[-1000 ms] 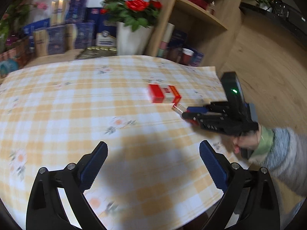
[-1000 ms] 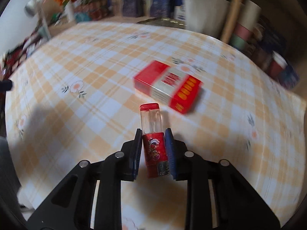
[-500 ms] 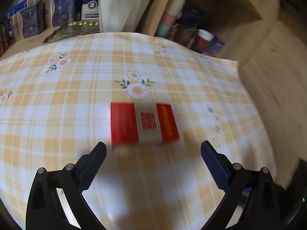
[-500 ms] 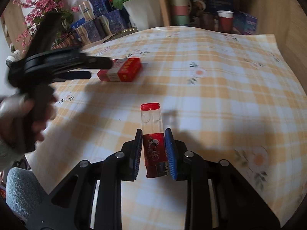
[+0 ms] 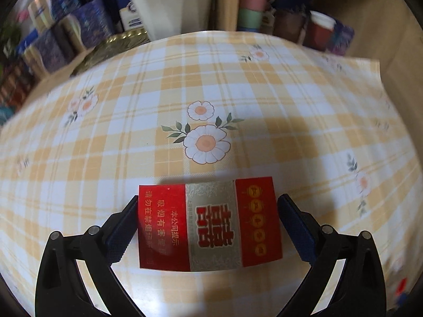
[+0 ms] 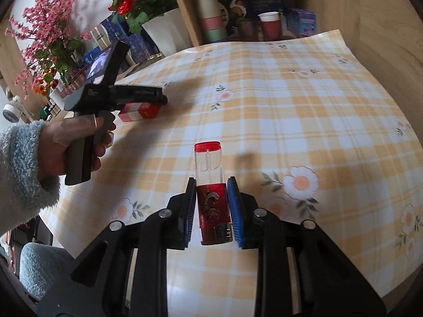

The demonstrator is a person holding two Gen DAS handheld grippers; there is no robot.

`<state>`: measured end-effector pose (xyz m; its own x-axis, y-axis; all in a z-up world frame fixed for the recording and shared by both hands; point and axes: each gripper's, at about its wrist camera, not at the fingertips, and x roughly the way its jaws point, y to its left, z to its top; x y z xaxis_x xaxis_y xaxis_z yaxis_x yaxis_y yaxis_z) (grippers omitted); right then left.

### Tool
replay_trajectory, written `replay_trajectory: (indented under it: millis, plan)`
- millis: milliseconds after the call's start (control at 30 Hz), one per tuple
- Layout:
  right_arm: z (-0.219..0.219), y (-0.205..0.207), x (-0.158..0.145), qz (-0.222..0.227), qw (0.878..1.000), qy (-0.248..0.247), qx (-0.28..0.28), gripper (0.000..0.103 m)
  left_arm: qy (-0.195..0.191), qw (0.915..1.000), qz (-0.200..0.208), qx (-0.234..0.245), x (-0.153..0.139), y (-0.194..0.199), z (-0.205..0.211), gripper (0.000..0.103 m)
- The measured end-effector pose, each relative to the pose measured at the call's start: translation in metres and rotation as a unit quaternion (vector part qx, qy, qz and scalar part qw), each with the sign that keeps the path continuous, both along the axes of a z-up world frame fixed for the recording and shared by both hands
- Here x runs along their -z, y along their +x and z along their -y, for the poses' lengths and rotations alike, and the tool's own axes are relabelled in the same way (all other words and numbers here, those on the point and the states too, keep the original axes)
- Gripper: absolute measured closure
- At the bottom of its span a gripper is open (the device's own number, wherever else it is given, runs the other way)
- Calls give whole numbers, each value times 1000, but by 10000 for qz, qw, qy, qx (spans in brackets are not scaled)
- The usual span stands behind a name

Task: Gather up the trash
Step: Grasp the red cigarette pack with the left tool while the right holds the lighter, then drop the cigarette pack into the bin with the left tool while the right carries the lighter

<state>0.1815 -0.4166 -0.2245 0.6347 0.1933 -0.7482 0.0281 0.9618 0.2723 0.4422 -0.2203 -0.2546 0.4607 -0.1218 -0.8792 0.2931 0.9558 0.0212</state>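
Note:
A red and silver cigarette pack (image 5: 208,224) lies flat on the yellow checked tablecloth (image 5: 264,100). My left gripper (image 5: 208,199) hangs over it, open, one finger at each short end; the left pad is at the pack's edge and the right pad stands a little off. The right wrist view shows the same pack (image 6: 138,112) under the left gripper (image 6: 158,99), held by a hand (image 6: 71,142) in a fluffy blue sleeve. My right gripper (image 6: 211,179) is shut on a red lighter (image 6: 210,174) with a clear body, held above the cloth.
A white pot of red roses (image 6: 164,29), stacked cups (image 6: 211,18) and a red cup (image 6: 269,23) stand on shelves behind the table. Blue boxes (image 5: 79,26) and a gold tray (image 5: 116,45) sit at the back left. The cloth's edge runs along the right.
My left gripper has swung over to the cigarette pack and dropped down, so the pack now lies between its fingers. My right gripper has carried the lighter away from the pack.

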Motion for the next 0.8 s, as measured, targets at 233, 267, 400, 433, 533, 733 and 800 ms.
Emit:
replay_trajectory:
  millis: [233, 267, 400, 433, 533, 733, 800]
  plan:
    - [4, -9, -4, 58, 9997, 197, 167, 76, 152, 9990, 208, 371, -13, -24, -18, 16]
    - [1, -9, -4, 58, 9996, 215, 168, 76, 113, 9988, 230, 418, -15, -27, -21, 16]
    - [-15, -8, -10, 130, 9996, 259, 34, 76, -108, 9971, 341, 674, -34, -56, -43, 16]
    - [-20, -7, -13, 148, 9995, 262, -10, 76, -152, 9965, 364, 741, -39, -64, -47, 16]
    - [-37, -8, -19, 194, 9993, 273, -185, 76, -414, 9942, 385, 918, -55, -99, -70, 16]
    - [-74, -14, -33, 198, 9977, 281, -591, 76, -1025, 9915, 418, 679, -83, -187, -142, 16]
    - [-86, -17, -36, 173, 9969, 263, -726, 76, -1161, 9909, 407, 544, -90, -214, -169, 16]
